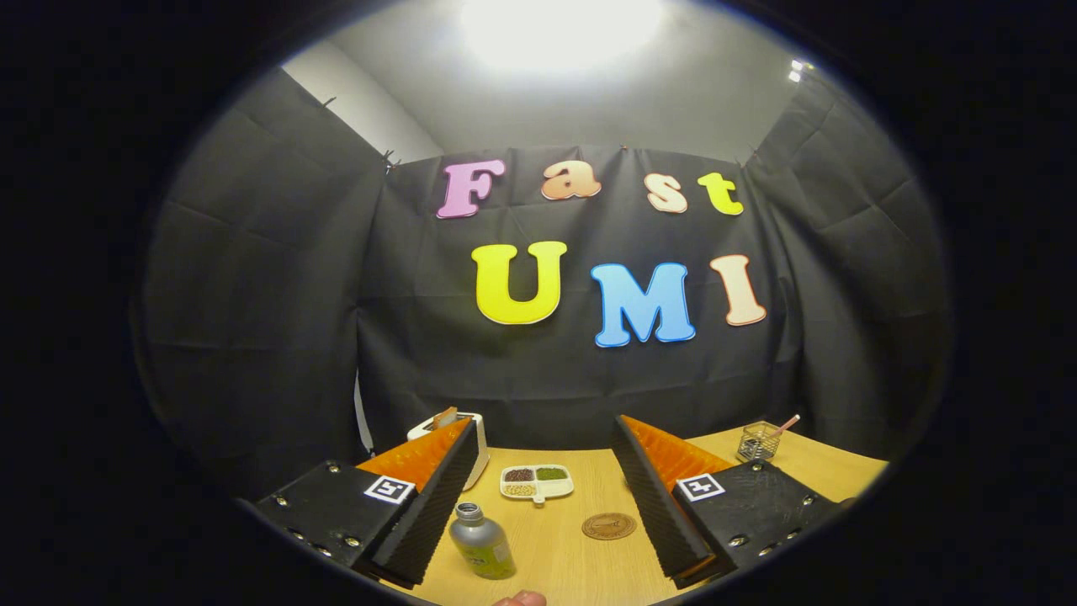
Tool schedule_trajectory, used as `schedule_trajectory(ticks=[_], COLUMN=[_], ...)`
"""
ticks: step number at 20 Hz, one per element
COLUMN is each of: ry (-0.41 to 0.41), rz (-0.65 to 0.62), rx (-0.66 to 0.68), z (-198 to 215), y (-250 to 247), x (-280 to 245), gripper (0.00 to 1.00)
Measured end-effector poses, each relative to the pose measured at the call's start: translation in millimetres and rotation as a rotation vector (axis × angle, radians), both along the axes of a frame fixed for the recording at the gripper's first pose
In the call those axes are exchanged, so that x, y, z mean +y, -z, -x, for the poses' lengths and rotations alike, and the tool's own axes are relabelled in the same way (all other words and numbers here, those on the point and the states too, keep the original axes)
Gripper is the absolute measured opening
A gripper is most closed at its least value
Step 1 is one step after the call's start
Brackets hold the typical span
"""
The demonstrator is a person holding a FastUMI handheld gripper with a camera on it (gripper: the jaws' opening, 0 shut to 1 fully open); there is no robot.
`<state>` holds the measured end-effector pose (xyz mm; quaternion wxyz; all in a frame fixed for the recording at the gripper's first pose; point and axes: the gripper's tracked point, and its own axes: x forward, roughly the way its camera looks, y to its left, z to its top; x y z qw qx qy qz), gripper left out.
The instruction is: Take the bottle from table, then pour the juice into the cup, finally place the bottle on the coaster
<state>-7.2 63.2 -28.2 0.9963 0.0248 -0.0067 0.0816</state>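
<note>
Below, bottle [482,540] between wide-spread tongs [538,505], untouched.

**Tongs spread wide above the table**

I hold my gripper [538,497] up over the table with its two fingers [425,505] spread far apart, the jaws wide and gripping nothing. Both fingers reach forward and angle in a little toward each other at the far ends. A fingertip [520,599] of a hand shows just behind them, low between the two.
</note>
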Motion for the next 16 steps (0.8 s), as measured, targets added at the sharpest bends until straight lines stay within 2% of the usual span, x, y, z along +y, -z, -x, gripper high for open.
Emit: schedule_trajectory(ticks=[7,16], ry=[-0.042,-0.055], rz=[0.000,0.021], rx=[0.034,0.166], z=[-15,-36], y=[34,117], x=[51,93], gripper=[0.98,0.98])
